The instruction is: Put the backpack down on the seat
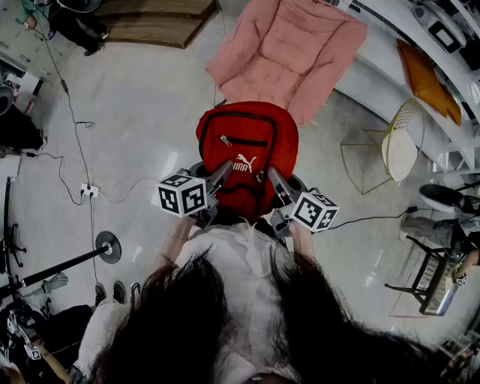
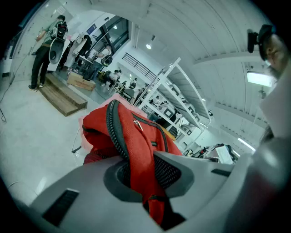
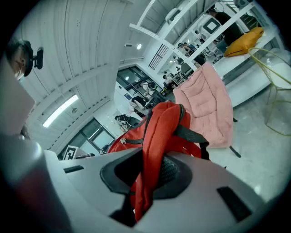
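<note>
Hanging between the two tools, the red backpack point(image 1: 247, 154) is held up in front of the person, front pocket and white logo facing up toward the head view. The left gripper point(image 1: 223, 172) is clamped tight on a fold of the bag's red cloth next to a black zip line; its own view shows the pads pinching the fabric. The right gripper point(image 1: 273, 177) is likewise closed hard on a red fold, with a black strap running off just past it. The pack is not on any seat.

At twelve to one o'clock from the bag stands the pink padded chair point(image 1: 289, 49), its near edge close to the bag's top. At three o'clock sits a wire-frame side table point(image 1: 401, 142), apart from both. Farther round at two o'clock, an orange cushion point(image 1: 426, 79) lies on a white counter point(image 1: 375, 71). At eleven o'clock is a wooden platform point(image 1: 154, 22). At nine o'clock, a power strip point(image 1: 90, 191) lies on the floor with a cable point(image 1: 71, 112) trailing up from it. The left gripper view shows people point(image 2: 43, 57) standing far back by that platform.
</note>
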